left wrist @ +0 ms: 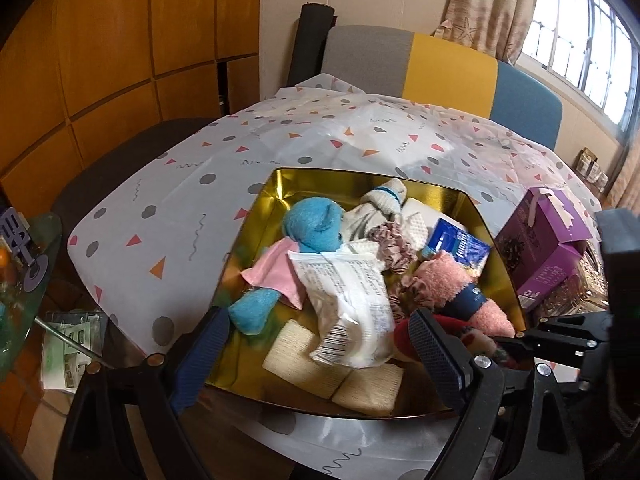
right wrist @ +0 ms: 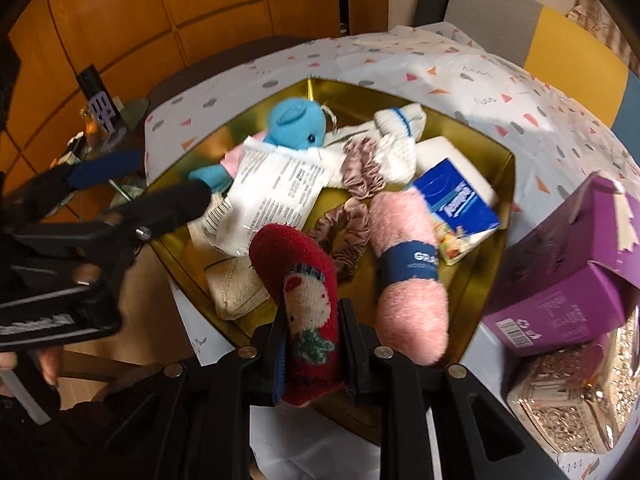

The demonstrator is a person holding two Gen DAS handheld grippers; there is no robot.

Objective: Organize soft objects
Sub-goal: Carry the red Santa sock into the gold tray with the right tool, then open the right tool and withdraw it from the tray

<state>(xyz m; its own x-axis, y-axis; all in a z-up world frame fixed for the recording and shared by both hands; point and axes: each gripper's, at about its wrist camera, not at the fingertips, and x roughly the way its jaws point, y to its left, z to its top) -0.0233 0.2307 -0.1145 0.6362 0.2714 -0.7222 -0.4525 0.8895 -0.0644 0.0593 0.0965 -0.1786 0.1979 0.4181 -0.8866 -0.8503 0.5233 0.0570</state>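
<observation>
We've got the right gripper (right wrist: 310, 354) clamped on the red sock (right wrist: 304, 304) over the gold tray (right wrist: 502, 184), left gripper (left wrist: 316, 344) jaws apart and empty; early release risks it sliding off the pink roll (right wrist: 408, 276) past the rim.

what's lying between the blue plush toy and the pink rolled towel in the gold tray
The white printed packet and the mauve scrunchies lie between the blue plush toy and the pink rolled towel, clearest in the right wrist view.
</observation>
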